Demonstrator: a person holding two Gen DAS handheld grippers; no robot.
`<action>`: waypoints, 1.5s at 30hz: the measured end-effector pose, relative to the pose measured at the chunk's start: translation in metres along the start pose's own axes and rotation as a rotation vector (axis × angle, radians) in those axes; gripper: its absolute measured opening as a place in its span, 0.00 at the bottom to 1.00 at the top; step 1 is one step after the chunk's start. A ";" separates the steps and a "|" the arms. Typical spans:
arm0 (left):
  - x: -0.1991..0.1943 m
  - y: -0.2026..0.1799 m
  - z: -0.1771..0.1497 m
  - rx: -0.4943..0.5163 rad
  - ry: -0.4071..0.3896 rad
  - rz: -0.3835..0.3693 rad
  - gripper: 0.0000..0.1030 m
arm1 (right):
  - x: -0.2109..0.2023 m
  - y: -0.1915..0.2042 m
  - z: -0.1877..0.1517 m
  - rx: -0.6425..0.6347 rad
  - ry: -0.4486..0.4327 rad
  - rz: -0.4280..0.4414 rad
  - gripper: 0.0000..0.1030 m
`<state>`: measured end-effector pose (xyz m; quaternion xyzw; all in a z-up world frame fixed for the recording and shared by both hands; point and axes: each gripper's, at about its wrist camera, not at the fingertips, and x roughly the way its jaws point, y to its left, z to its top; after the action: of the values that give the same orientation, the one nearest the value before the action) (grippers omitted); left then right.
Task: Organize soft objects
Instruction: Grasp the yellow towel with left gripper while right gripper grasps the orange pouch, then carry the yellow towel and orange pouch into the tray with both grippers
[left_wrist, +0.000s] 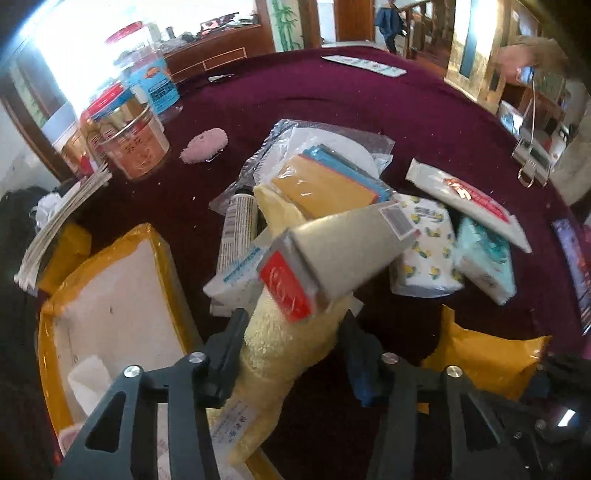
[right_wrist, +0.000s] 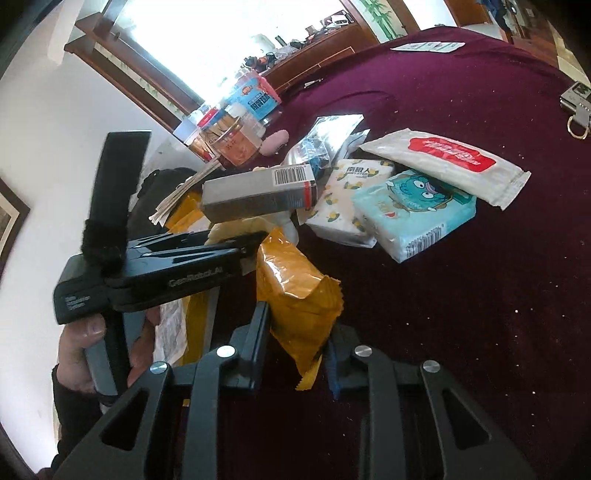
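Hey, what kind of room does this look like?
Probably a home dining or living room: a big table under a maroon cloth, a wooden sideboard by a bright window, and food jars at the table's edge.

Daylight pours from a blown-out white window (left_wrist: 74, 48) beyond the far left edge of the round maroon cloth-covered table (left_wrist: 332, 96), washing out detail there. Fisheye bending curves both views and darkens their corners. The grey cardboard box with red end (left_wrist: 332, 254) looks softly blurred.
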<state>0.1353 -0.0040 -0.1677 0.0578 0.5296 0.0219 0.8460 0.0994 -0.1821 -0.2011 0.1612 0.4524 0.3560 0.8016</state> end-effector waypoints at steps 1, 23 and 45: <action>-0.003 -0.001 -0.002 -0.003 -0.003 0.003 0.47 | -0.001 0.000 0.000 -0.003 -0.002 0.003 0.25; -0.057 0.019 -0.077 -0.438 -0.024 -0.547 0.46 | -0.018 0.013 -0.013 -0.061 -0.038 -0.036 0.25; -0.112 0.028 -0.101 -0.508 -0.232 -0.553 0.46 | -0.041 0.057 -0.013 -0.185 -0.113 0.029 0.25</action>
<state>-0.0038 0.0206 -0.1079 -0.2963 0.4036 -0.0833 0.8616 0.0502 -0.1729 -0.1500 0.1129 0.3693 0.3979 0.8322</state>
